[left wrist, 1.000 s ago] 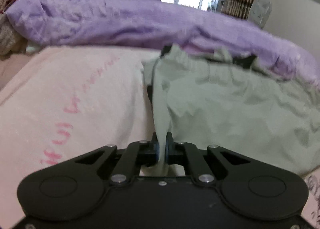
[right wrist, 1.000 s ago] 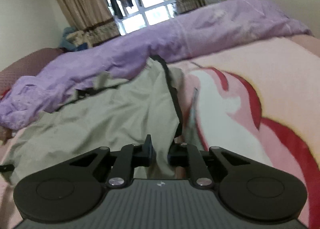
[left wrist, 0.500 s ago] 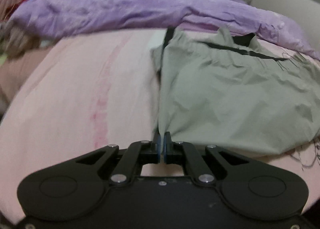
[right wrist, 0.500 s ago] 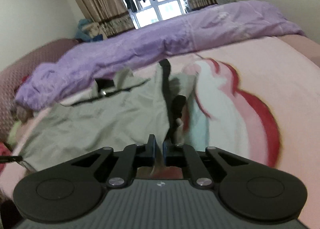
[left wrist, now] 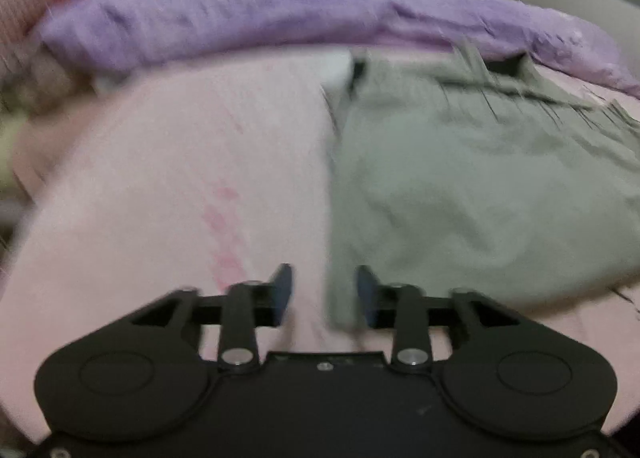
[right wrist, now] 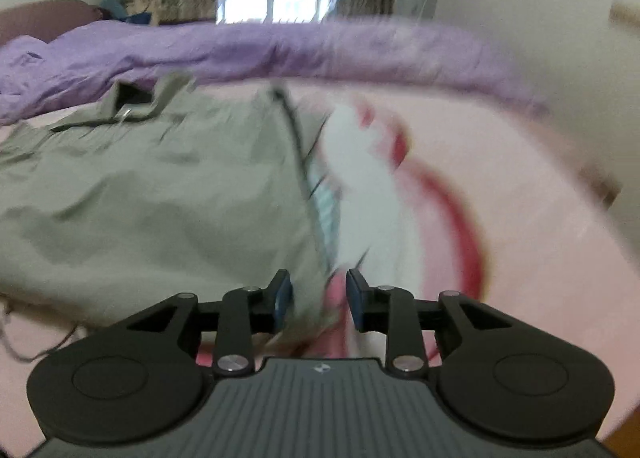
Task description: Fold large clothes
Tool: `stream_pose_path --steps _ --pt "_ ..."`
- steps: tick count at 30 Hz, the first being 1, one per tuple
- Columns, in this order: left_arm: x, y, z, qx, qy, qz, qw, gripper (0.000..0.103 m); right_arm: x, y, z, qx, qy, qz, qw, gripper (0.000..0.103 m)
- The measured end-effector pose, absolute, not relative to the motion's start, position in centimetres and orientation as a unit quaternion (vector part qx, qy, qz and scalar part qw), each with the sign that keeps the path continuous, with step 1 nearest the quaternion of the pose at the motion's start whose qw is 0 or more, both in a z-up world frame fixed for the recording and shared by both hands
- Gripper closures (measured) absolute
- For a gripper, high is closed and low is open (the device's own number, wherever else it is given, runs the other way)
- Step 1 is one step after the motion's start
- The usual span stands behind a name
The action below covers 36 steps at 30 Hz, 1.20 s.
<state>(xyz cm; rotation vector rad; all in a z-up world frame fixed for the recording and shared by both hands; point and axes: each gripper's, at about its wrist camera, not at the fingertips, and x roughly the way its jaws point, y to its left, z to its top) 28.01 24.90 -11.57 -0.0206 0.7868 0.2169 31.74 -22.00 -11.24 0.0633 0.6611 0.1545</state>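
A large grey-green garment (left wrist: pixel 460 185) with dark trim lies spread on the pink bed sheet (left wrist: pixel 168 185). My left gripper (left wrist: pixel 324 292) is open over the garment's near left corner, with the cloth edge lying loose between the fingers. In the right wrist view the same garment (right wrist: pixel 160 197) fills the left half. My right gripper (right wrist: pixel 318 296) is open over its near right corner, cloth loose between the fingers. Both views are motion-blurred.
A purple duvet (left wrist: pixel 280 13) is bunched along the far side of the bed (right wrist: pixel 280 49). The sheet has a red and white print (right wrist: pixel 420 197) to the right of the garment. Curtains and a window stand behind.
Both grippers were shut on the garment's near corners and pulled it flat toward me. Now both have opened and let the cloth go onto the sheet.
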Motion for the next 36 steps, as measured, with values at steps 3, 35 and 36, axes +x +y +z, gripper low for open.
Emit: stream_pose_path --steps 3,35,36 --pt "28.4 24.3 -8.2 -0.007 0.327 0.115 0.938 0.055 30.9 -21.4 -8.4 -0.001 0.239 0.006 0.971 0.050" --pt "37.7 10.0 -15.5 0.011 0.354 0.101 0.930 0.033 34.6 -9.2 -11.6 0.166 0.317 0.186 0.915 0.069" --pt "37.5 10.3 -15.5 0.012 0.354 0.100 0.930 0.033 34.6 -10.4 -11.8 0.175 0.318 0.177 0.915 0.069"
